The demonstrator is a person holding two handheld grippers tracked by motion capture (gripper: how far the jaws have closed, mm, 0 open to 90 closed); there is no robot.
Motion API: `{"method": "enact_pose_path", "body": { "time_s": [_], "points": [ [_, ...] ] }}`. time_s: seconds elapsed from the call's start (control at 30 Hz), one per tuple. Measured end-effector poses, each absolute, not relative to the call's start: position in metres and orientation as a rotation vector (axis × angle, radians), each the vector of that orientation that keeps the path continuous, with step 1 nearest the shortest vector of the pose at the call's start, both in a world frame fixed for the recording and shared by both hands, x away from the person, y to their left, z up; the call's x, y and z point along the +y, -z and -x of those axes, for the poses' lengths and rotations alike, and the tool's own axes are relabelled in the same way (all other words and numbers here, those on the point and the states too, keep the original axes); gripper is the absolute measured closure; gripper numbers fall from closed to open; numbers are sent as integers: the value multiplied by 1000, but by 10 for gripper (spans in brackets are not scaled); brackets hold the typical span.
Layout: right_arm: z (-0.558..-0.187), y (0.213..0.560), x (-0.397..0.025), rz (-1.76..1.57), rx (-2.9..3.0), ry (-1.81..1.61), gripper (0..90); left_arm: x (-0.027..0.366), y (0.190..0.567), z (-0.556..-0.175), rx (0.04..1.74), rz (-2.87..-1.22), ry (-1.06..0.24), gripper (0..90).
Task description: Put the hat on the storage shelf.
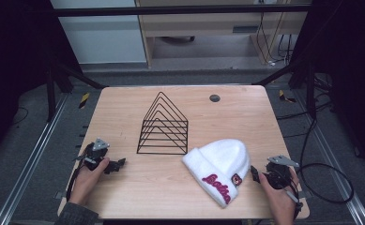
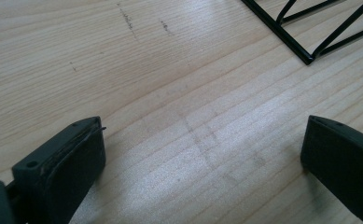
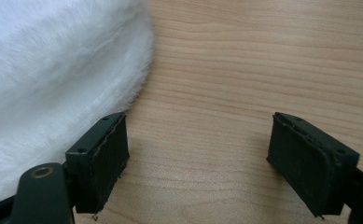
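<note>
A white fluffy beanie (image 1: 220,165) with red lettering on its cuff lies on the wooden table (image 1: 124,112), at the front right. A black wire rack (image 1: 163,126) of triangular dividers stands mid-table. My left gripper (image 1: 119,164) rests low at the front left, open, with bare wood between its jaws and the rack's corner (image 2: 310,44) ahead. My right gripper (image 1: 254,171) sits just right of the beanie, open; the beanie's fur (image 3: 53,79) lies against the outside of one jaw, and only wood is between the jaws.
A small dark round grommet (image 1: 214,98) sits in the table near the back right. Cables (image 1: 325,178) trail over the floor to the right. Metal frame rails (image 1: 30,154) run along both sides of the table.
</note>
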State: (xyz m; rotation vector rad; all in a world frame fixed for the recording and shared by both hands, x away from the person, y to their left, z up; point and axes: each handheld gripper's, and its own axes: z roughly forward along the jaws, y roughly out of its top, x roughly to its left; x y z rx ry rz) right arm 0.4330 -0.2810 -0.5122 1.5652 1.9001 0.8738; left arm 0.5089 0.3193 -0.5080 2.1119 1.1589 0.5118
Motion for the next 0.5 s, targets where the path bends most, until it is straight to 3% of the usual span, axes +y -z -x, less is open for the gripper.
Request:
{"method": "enact_pose_path", "body": {
  "time_s": [0.5],
  "points": [
    [-433, 512, -279, -1580, 1891, -870, 177, 319, 508, -509, 1158, -2113, -511, 0]
  ]
}}
